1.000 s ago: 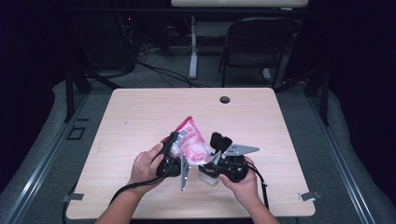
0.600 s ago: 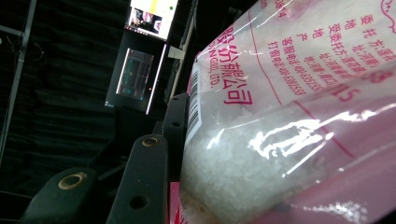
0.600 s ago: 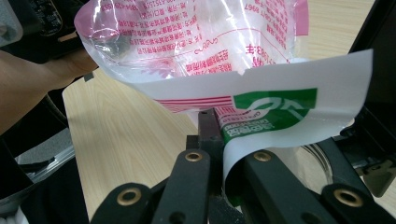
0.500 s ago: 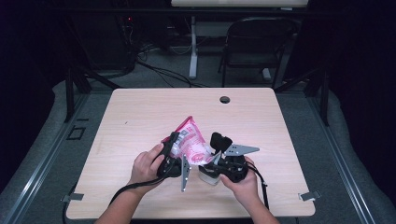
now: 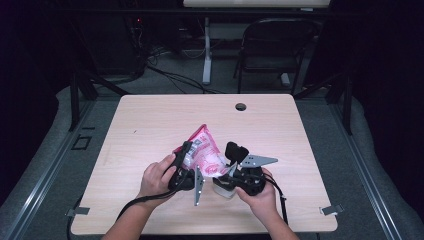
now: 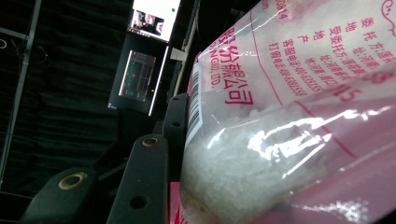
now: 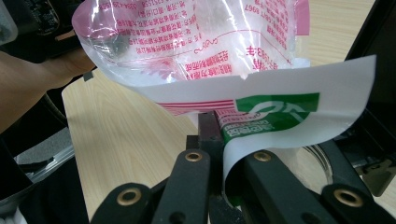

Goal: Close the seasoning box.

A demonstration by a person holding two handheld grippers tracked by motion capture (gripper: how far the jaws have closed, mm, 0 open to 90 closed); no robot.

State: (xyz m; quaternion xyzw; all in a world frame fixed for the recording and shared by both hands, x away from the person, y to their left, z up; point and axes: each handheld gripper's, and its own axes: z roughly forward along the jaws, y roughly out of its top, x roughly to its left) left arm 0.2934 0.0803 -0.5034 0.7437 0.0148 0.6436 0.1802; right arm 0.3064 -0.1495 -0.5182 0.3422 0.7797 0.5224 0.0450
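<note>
While both tools clamp it, the bag point(image 5: 204, 152) — soft, slippery film, shifting granules — grips best at its edges.

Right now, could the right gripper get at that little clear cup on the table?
Probably not yet. The right gripper is shut on the bag's edge, and the cup sits beneath that gripper and the bag, so it would have to let go first.

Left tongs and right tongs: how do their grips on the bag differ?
The left tongs clamp the full body of the pink bag, their jaws held apart by the white grains. The right tongs are shut tight on only a thin flat edge strip, white and green. Both are holding the same bag above the table.
</note>
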